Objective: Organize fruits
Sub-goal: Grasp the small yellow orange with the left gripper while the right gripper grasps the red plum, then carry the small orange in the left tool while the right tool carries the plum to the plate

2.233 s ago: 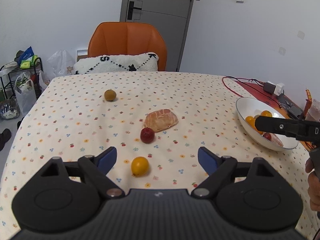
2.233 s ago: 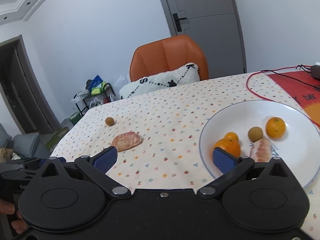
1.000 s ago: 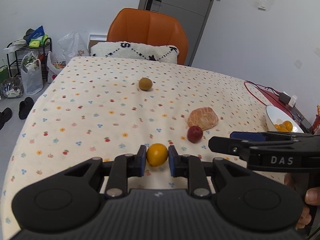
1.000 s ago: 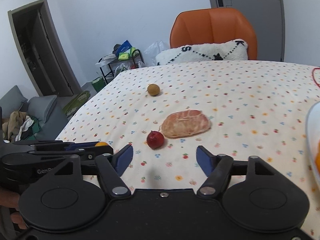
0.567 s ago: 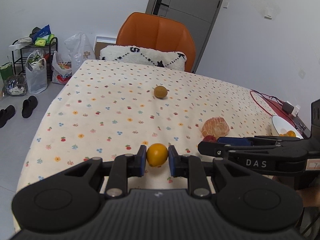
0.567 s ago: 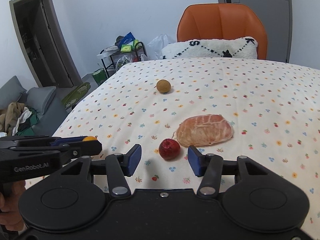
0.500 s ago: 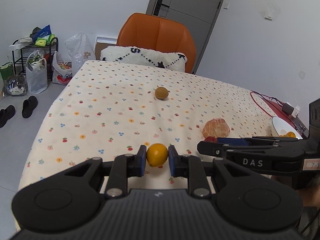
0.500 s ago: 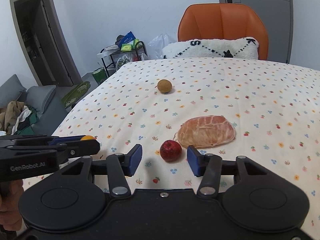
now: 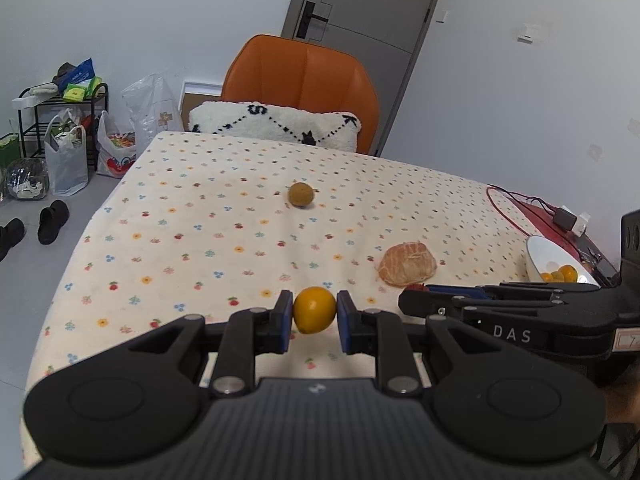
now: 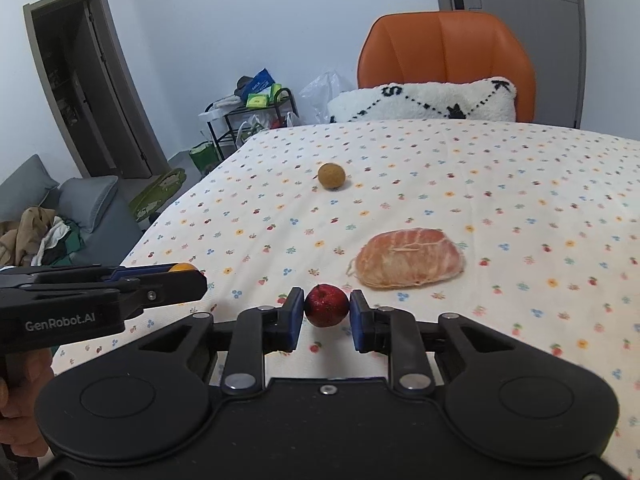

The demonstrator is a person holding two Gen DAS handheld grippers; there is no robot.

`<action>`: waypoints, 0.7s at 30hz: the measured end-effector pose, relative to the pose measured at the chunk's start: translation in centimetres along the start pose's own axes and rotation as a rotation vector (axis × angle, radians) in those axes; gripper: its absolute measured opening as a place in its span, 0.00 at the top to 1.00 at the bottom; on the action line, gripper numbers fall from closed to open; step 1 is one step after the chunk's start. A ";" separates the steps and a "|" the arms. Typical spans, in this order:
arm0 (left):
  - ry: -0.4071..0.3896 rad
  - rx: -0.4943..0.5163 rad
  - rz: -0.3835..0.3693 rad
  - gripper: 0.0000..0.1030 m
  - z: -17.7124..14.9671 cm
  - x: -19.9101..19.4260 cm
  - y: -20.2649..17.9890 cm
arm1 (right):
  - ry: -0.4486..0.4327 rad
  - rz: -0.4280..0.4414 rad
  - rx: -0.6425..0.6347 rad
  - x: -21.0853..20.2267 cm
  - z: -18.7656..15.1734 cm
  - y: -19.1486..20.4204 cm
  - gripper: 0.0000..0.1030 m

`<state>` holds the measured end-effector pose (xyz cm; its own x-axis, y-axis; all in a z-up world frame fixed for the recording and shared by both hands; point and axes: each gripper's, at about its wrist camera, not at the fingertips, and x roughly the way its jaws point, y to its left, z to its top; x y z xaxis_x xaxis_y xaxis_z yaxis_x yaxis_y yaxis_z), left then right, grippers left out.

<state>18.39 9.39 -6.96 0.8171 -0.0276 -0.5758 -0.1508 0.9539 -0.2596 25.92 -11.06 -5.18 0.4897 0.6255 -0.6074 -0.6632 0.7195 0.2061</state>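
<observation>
Left wrist view. My left gripper [image 9: 315, 316] is clamped on a small round yellow-orange citrus fruit [image 9: 314, 309], smooth-skinned, its blue pads touching both sides. I log the fruit as held just above the cream tablecloth with small printed fruits and flowers [image 9: 200, 216]. Ahead and to the right of the gripper lies a peeled pale-orange pomelo segment with white pith [image 9: 407, 263]. Further ahead sits a small round brown-green fruit [image 9: 301, 195], dull-skinned. Far right, a white ceramic bowl [image 9: 538, 254] holds several small orange fruits. The right gripper's black body crosses in from the right, a red fruit barely showing at its tip.

Right wrist view. My right gripper [image 10: 327, 314] has its jaws just closed in; the pads press on a small round dark-red fruit [image 10: 327, 305], glossy and speckled, which sits between them at the cloth. The pomelo segment lies just ahead and to the right. The brown-green fruit sits well ahead. To the left, the left gripper shows side-on with the yellow-orange fruit peeking at its tip; a hand [image 10: 18, 420] grips its handle.
</observation>
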 end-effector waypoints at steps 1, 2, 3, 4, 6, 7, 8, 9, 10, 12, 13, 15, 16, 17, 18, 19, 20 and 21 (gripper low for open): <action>0.000 0.006 -0.006 0.79 0.0 0.1 -0.4 | -0.006 -0.003 0.002 -0.4 0.0 -0.2 0.77; 0.000 0.011 -0.011 0.79 0.1 0.2 -0.8 | -0.013 -0.007 0.004 -0.8 0.0 -0.4 0.77; 0.000 0.017 -0.016 0.79 0.1 0.2 -1.2 | -0.021 -0.010 0.008 -1.2 -0.1 -0.6 0.77; 0.000 0.025 -0.022 0.79 0.2 0.3 -1.7 | -0.027 -0.013 0.013 -1.6 -0.1 -0.9 0.77; -0.002 0.036 -0.034 0.79 0.3 0.5 -2.5 | -0.040 -0.021 0.022 -2.3 -0.2 -1.4 0.77; -0.003 0.042 -0.039 0.79 0.4 0.6 -3.0 | -0.046 -0.026 0.027 -2.8 -0.2 -1.8 0.77; -0.004 0.048 -0.045 0.79 0.5 0.6 -3.5 | -0.052 -0.031 0.031 -3.2 -0.2 -2.1 0.77; -0.006 0.054 -0.050 0.79 0.5 0.7 -4.0 | -0.056 -0.035 0.035 -3.5 -0.3 -2.4 0.77; -0.008 0.060 -0.055 0.79 0.6 0.8 -4.4 | -0.062 -0.040 0.039 -3.9 -0.3 -2.7 0.77; -0.008 0.071 -0.064 0.79 0.7 1.0 -5.2 | -0.073 -0.048 0.046 -4.6 -0.3 -3.4 0.77; -0.008 0.077 -0.069 0.79 0.8 1.1 -5.6 | -0.077 -0.053 0.049 -5.0 -0.3 -3.7 0.77; -0.008 0.090 -0.079 0.79 0.9 1.3 -6.5 | -0.086 -0.061 0.055 -5.7 -0.4 -4.3 0.77; -0.009 0.098 -0.085 0.79 0.9 1.3 -7.0 | -0.091 -0.065 0.058 -6.0 -0.5 -4.7 0.77; -0.009 0.104 -0.090 0.79 0.9 1.4 -7.5 | -0.096 -0.070 0.061 -6.4 -0.5 -5.0 0.77; -0.009 0.110 -0.096 0.79 1.0 1.5 -7.9 | -0.102 -0.074 0.065 -6.7 -0.6 -5.4 0.77; -0.008 0.117 -0.103 0.79 1.0 1.6 -8.5 | -0.106 -0.080 0.069 -7.1 -0.6 -5.7 0.77; -0.008 0.123 -0.110 0.79 1.1 1.8 -8.9 | -0.111 -0.086 0.074 -7.5 -0.7 -6.1 0.77; -0.006 0.129 -0.118 0.79 1.1 1.9 -9.5 | -0.115 -0.093 0.078 -7.9 -0.8 -6.5 0.77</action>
<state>22.01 0.61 -4.75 0.8281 -0.1402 -0.5428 0.0188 0.9746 -0.2230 25.94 -20.89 -2.36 0.6111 0.5824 -0.5361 -0.5685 0.7941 0.2148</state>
